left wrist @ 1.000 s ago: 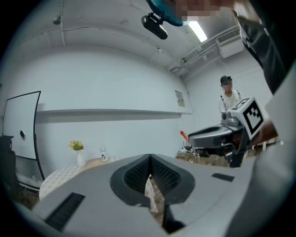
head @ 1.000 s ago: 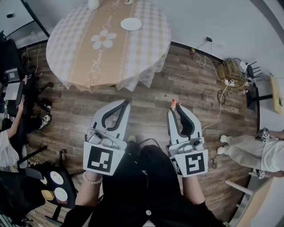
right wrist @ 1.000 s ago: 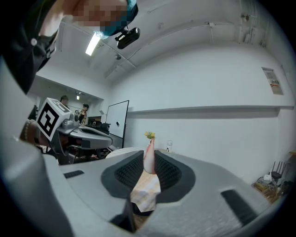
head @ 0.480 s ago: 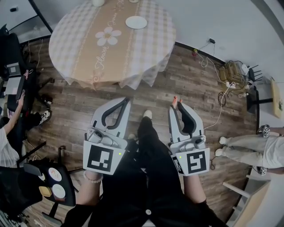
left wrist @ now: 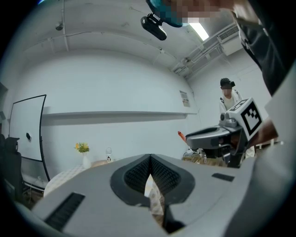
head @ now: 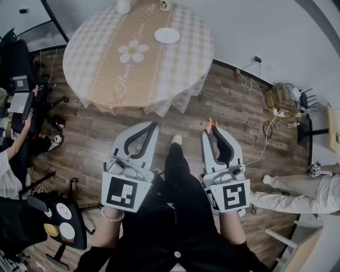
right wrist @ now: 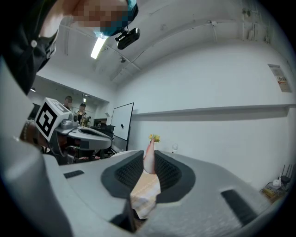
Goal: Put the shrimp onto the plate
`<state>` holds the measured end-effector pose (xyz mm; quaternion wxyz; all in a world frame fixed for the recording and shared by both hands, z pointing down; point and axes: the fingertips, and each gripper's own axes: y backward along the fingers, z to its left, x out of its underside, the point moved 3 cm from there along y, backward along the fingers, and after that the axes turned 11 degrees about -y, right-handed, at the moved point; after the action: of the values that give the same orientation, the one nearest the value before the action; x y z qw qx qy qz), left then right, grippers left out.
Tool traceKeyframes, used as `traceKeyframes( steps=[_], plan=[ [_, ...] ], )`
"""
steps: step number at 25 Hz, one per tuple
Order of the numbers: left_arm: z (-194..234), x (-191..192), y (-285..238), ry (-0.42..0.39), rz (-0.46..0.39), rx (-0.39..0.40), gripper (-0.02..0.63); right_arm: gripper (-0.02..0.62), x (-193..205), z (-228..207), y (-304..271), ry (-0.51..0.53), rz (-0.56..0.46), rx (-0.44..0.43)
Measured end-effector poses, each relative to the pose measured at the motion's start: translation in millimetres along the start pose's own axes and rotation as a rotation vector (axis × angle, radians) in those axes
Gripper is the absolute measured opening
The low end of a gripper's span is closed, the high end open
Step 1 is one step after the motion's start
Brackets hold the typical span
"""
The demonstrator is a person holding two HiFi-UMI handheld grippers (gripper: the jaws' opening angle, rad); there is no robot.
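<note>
The white plate [head: 167, 35] lies on the far side of a round table [head: 106, 58] with a checked cloth and a flower-print runner. Both grippers are held over the wooden floor, well short of the table. My right gripper [head: 211, 126] is shut on the shrimp [head: 208, 123], whose orange tail sticks out past the tips. In the right gripper view the pink shrimp [right wrist: 149, 159] stands pinched between the jaws. My left gripper [head: 154, 125] is shut with nothing in it. The left gripper view shows its jaws [left wrist: 150, 158] meeting, and the right gripper [left wrist: 217, 136] beside it.
A white vase [head: 124, 6] and a cup [head: 166, 5] stand at the table's far edge. Cables and a box [head: 279, 95] lie on the floor at the right, near a person's legs [head: 297, 191]. A black stand with dishes [head: 61, 226] is at the lower left.
The table and plate have slid lower and larger in the head view as the person steps toward them. Both grippers keep their pose; the right still grips the shrimp.
</note>
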<state>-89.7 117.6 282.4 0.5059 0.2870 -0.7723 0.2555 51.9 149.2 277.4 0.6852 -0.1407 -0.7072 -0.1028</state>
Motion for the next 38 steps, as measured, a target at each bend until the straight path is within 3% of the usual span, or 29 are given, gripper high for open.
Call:
traceKeyframes(
  steps=[3,8,15,21,31,38],
  plan=[
    [5.2,0.9,-12.2,-0.008,0.006,-0.007,0.000,0.058,1.4,-10.1,-12.5,-0.009,0.000,-0.010],
    [18.1,8.6,-38.1,0.047,0.046,-0.037,0.000,0.058,2.1,-31.2,-39.8,-0.019,0.007,-0.036],
    [35.3,8.7,-94.1,-0.042,0.041,-0.042,0.000,0.060,8.1,-74.8,-84.3,-0.035,0.020,-0.074],
    [48.1,21.6,-145.7,0.104,0.117,-0.105,0.000,0.058,4.4,-121.4,-127.1,-0.038,0.025,-0.118],
    [69.3,18.7,-213.5,0.109,0.165,-0.196,0.000,0.060,-1.0,-185.2,-186.9,-0.040,0.035,-0.221],
    [80.2,9.8,-234.6,0.098,0.188,-0.236,0.000,0.058,-8.2,-210.0,-203.0,-0.053,0.022,-0.239]
  ],
)
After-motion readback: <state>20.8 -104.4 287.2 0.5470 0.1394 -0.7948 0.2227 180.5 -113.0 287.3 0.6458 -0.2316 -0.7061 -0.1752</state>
